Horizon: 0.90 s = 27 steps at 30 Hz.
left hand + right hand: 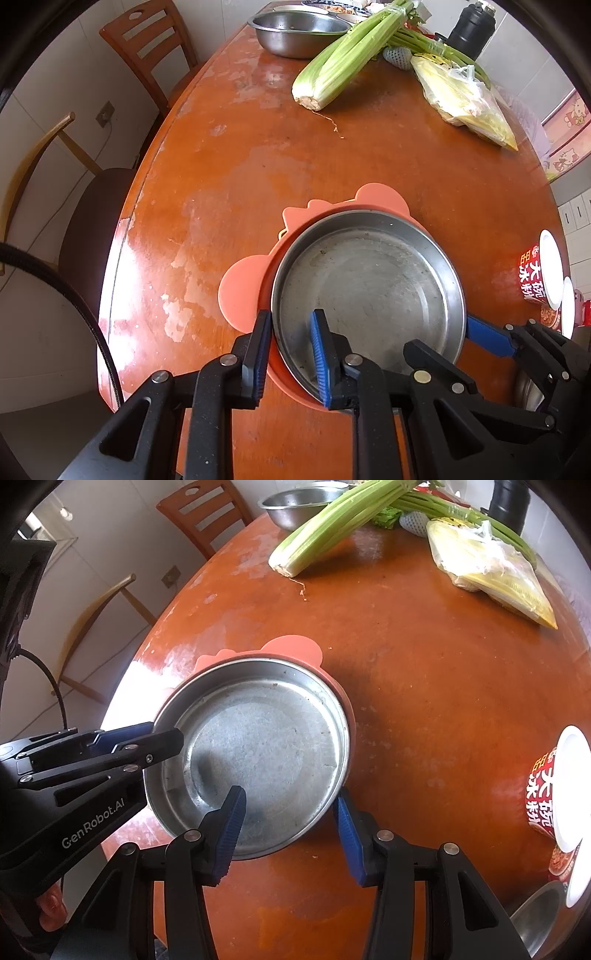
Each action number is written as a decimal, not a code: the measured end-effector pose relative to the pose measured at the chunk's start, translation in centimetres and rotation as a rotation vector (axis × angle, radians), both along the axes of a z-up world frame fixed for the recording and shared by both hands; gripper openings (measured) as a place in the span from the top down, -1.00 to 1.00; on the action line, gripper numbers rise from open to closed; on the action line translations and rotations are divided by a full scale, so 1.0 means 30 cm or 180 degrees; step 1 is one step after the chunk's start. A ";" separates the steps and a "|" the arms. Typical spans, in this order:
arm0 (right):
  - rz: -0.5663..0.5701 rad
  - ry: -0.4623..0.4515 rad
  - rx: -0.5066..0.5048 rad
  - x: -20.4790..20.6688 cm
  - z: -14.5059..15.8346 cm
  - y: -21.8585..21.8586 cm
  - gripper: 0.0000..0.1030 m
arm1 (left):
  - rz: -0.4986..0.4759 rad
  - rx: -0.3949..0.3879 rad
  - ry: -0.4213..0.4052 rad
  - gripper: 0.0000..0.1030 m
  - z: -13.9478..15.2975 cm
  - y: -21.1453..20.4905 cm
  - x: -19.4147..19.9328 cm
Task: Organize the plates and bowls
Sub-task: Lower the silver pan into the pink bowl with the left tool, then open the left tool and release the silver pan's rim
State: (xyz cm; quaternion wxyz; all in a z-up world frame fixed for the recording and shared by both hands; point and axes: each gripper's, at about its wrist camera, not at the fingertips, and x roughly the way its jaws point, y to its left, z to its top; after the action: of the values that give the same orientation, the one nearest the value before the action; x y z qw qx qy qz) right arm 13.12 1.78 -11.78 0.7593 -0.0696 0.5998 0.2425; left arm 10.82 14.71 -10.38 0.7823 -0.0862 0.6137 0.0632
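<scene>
A: Two grippers on pan (369, 291), atop pink mat (243, 295) on table (258, 166)?
B: Yes. Left gripper (291, 325) pinching near rim. Right gripper (291, 812) straddling rim, contact unclear.

The steel plate (369, 284) — shallow, round, scuffed and empty — lies flat on a pink mat (240, 295), its near-left rim between the left jaws and its near-right rim between the right jaws. Farther beyond both pairs of jaws sits a deeper steel bowl (295, 33) — upright.
</scene>
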 end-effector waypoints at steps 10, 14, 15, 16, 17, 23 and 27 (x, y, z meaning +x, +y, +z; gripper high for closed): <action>-0.0015 -0.0061 0.0041 -0.004 0.030 -0.015 0.00 | 0.0003 0.0043 -0.0065 0.47 0.040 -0.004 -0.013; -0.0008 -0.0103 0.0063 -0.008 0.050 -0.020 0.00 | 0.0002 0.0019 -0.0087 0.43 0.058 -0.007 -0.018; -0.0006 -0.0120 0.0068 -0.010 0.057 -0.021 0.00 | 0.0002 0.0014 -0.0091 0.42 0.064 -0.009 -0.019; -0.0002 -0.0133 0.0078 -0.012 0.064 -0.023 0.00 | -0.0001 0.0016 -0.0101 0.41 0.070 -0.011 -0.021; -0.0001 -0.0148 0.0092 -0.014 0.072 -0.025 0.00 | -0.0001 0.0022 -0.0115 0.40 0.077 -0.013 -0.022; -0.0026 -0.0287 0.0142 -0.023 0.133 -0.053 0.00 | 0.0003 0.0019 -0.0205 0.22 0.132 -0.032 -0.029; -0.0091 -0.0399 0.0173 -0.032 0.182 -0.091 -0.02 | -0.0033 0.0013 -0.0289 0.16 0.173 -0.058 -0.032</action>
State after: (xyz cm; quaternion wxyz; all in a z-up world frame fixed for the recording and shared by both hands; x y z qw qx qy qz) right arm 12.17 -0.95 -6.33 0.8004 -0.0554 0.5451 0.2430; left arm 9.85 12.98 -5.19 0.8098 -0.0842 0.5779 0.0564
